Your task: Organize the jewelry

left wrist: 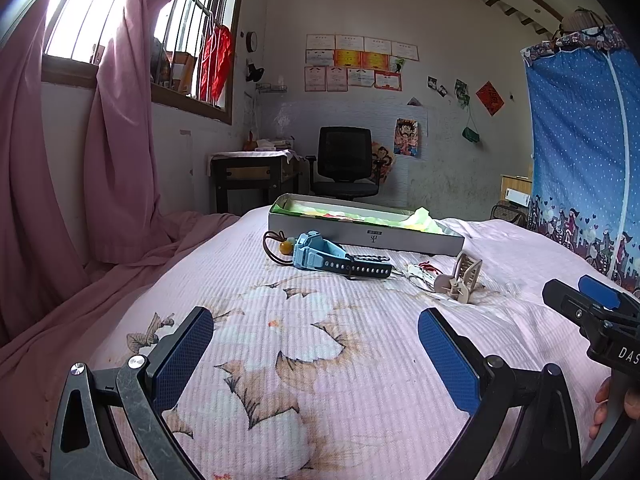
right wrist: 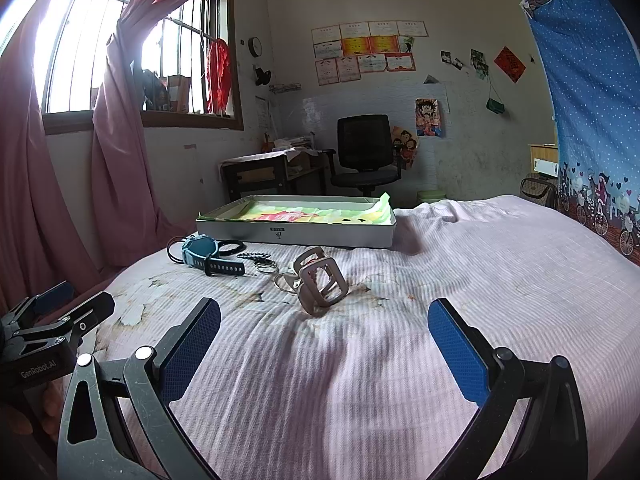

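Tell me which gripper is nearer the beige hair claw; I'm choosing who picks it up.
Right, probably. The hair claw lies just ahead of the open right gripper, slightly left of centre. From the open left gripper it lies farther ahead, off to the right.

**Gripper hardware, appearance**

Left gripper (left wrist: 316,354): black scuffed metal linkage arms with triangular cut-outs, silver round pivot screws, fingers (left wrist: 182,356) faced with blue cross-hatched pads. White "GenRobot.AI" lettering on its black body, seen from the right wrist view.

Right gripper (right wrist: 324,346): same build, blue textured pads, silver and black pivot screws. White letters "DAS" visible on its body.
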A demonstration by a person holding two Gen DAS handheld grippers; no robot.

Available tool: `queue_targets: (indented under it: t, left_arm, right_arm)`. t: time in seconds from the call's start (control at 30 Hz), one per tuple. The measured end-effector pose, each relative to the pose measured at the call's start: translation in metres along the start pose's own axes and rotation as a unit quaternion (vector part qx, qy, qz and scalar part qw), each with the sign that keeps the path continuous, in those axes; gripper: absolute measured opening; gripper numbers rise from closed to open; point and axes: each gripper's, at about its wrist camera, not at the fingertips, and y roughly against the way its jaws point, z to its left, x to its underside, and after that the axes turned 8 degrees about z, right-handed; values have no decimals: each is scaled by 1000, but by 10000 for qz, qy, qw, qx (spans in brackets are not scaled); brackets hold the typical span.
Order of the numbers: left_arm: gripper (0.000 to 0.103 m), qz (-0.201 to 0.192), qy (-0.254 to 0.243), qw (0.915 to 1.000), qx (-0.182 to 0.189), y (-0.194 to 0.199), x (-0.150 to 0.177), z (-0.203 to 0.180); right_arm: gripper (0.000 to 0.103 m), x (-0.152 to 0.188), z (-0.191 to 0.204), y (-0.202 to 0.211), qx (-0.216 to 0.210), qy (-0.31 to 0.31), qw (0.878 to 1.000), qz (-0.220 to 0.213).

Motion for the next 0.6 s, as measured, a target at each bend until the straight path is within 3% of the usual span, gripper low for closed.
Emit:
queue_targets:
  t: [0.6]
  left_arm:
    - [103, -1, -18, 10000, -6, 4, 1, -3]
  right_arm:
    - [102, 0, 0, 0, 1, 2, 10000, -9]
